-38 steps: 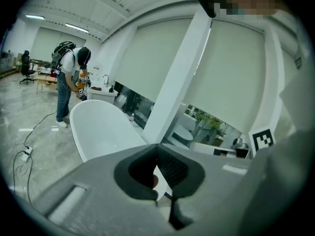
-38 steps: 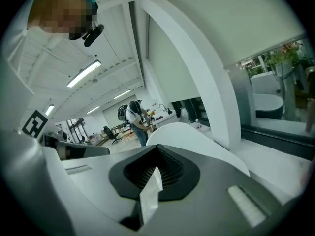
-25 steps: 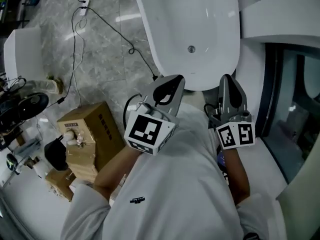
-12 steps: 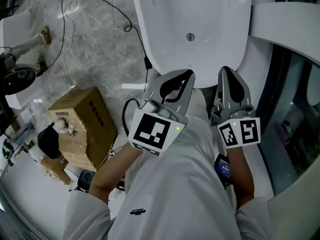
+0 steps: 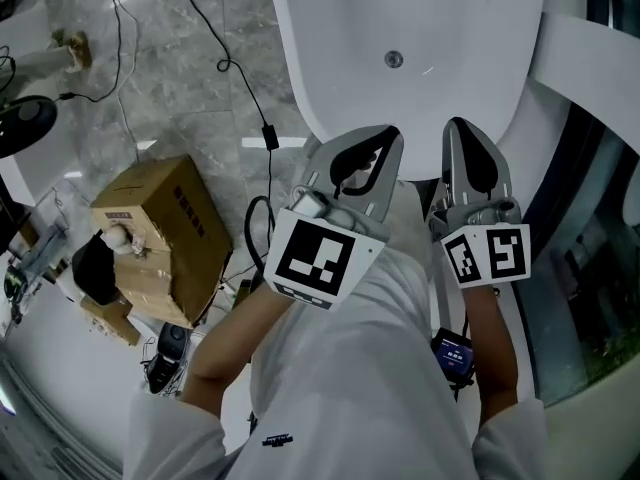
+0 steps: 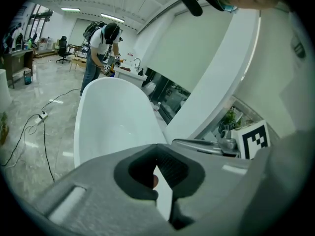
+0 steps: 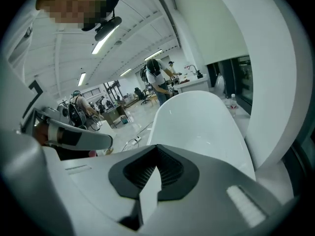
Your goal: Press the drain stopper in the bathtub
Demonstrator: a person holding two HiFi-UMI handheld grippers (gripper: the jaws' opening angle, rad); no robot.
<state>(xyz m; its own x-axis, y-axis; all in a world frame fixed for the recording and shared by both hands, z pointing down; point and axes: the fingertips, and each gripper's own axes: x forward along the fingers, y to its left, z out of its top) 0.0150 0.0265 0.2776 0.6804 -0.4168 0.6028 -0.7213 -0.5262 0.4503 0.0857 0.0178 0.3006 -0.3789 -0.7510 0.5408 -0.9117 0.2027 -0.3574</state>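
The white bathtub (image 5: 400, 28) fills the top of the head view. Its small round metal drain stopper (image 5: 394, 59) sits in the tub floor near the near end. Both grippers are held side by side in front of the person's chest, short of the tub's near rim. My left gripper (image 5: 372, 146) has its jaws closed together with nothing between them, and so has my right gripper (image 5: 466, 140). The left gripper (image 6: 157, 147) looks along the bathtub (image 6: 110, 117), and the right gripper (image 7: 156, 149) does the same over the bathtub (image 7: 197, 124). Neither gripper view shows the stopper clearly.
A cardboard box (image 5: 160, 233) stands on the marble floor at left, with a black cable (image 5: 205, 43) running past it. A white ledge (image 5: 590, 58) and dark glass panel (image 5: 590, 258) border the tub's right side. A person (image 6: 101, 45) stands beyond the tub's far end.
The head view has swung, so the tub and stopper sit higher and further right. Both grippers have stayed shut in front of the chest and risen slightly toward the tub rim.
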